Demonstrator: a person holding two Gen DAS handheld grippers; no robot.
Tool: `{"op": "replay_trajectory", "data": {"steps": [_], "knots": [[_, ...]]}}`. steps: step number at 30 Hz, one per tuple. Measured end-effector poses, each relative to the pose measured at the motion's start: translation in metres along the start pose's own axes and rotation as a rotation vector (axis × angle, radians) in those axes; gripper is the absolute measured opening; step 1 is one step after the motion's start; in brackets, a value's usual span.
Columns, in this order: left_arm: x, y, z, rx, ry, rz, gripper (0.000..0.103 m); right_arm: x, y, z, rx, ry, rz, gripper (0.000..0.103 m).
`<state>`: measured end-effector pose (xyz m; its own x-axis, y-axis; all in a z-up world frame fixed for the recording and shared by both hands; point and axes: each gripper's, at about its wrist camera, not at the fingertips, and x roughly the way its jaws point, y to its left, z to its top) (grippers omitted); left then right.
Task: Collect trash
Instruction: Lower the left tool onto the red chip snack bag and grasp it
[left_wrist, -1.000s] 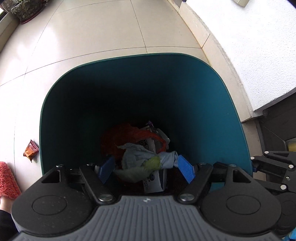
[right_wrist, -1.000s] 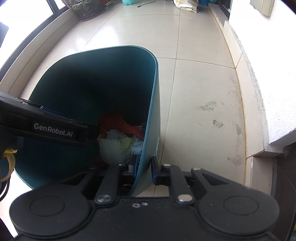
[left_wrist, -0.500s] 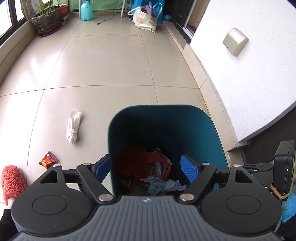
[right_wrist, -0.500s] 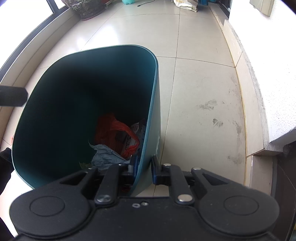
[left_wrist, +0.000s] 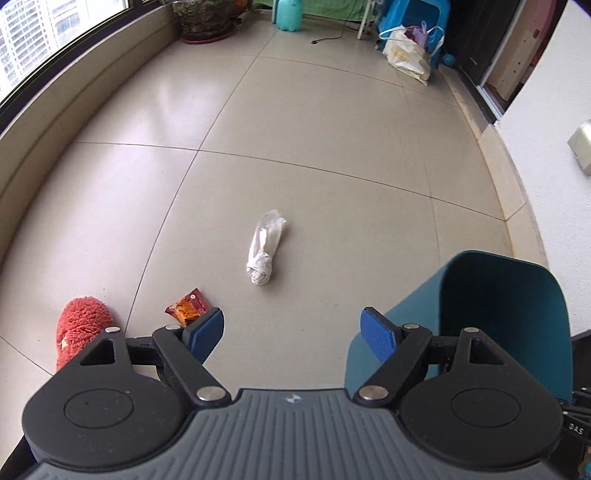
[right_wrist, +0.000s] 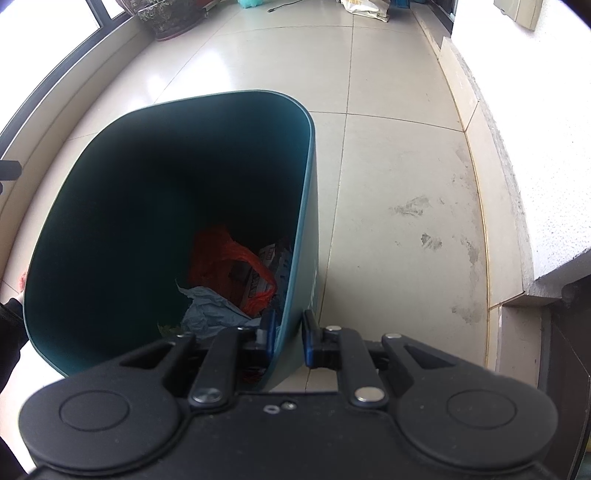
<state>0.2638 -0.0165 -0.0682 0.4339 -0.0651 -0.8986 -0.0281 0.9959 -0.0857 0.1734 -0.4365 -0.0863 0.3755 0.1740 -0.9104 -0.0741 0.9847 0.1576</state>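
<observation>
Right gripper (right_wrist: 289, 339) was clamped on the near right wall of the teal bin (right_wrist: 308, 206), one pad inside and one outside the rim. This grip, judged from the pose, served to steady the bin and keep its mouth open toward the other hand. Just beyond the inner pad, at the bin's bottom, lay grey crumpled paper (right_wrist: 212, 308) and, past it, an orange bag (right_wrist: 225, 258).

Left gripper (left_wrist: 293, 330) stood spread wide with nothing between its pads, over bare floor (left_wrist: 332, 206) beside the bin, whose wall rose just right of the right pad. This suggested a free hand set to fetch the next piece.

Nearest, touching or partly hidden behind the left pad, lay an orange wrapper (left_wrist: 188, 305), flat on the tile. Left of it sat a red slipper (left_wrist: 79, 326).

Farther ahead, slightly left of the midline between the pads, lay a white wad (left_wrist: 264, 254). Its long axis ran almost straight away from the gripper, leaning a little right. The knotted, thicker end pointed toward the gripper; the looser end pointed away. The pads, set across this axis, would probably suit a pinch at its middle.
</observation>
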Motion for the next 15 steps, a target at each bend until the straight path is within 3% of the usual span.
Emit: {"op": "replay_trajectory", "data": {"steps": [6, 9, 15], "knots": [[0.065, 0.069, 0.015, -0.137, 0.092, 0.054, 0.081, 0.0, 0.0, 0.001, -0.004, 0.008, 0.002, 0.013], [0.101, 0.101, 0.019, -0.197, 0.14, 0.122, 0.081, 0.001, 0.001, 0.001, -0.01, 0.012, 0.001, 0.013], [0.172, 0.139, 0.012, -0.272, 0.265, 0.138, 0.081, 0.002, 0.0, 0.002, -0.016, 0.02, 0.012, 0.014]]}}
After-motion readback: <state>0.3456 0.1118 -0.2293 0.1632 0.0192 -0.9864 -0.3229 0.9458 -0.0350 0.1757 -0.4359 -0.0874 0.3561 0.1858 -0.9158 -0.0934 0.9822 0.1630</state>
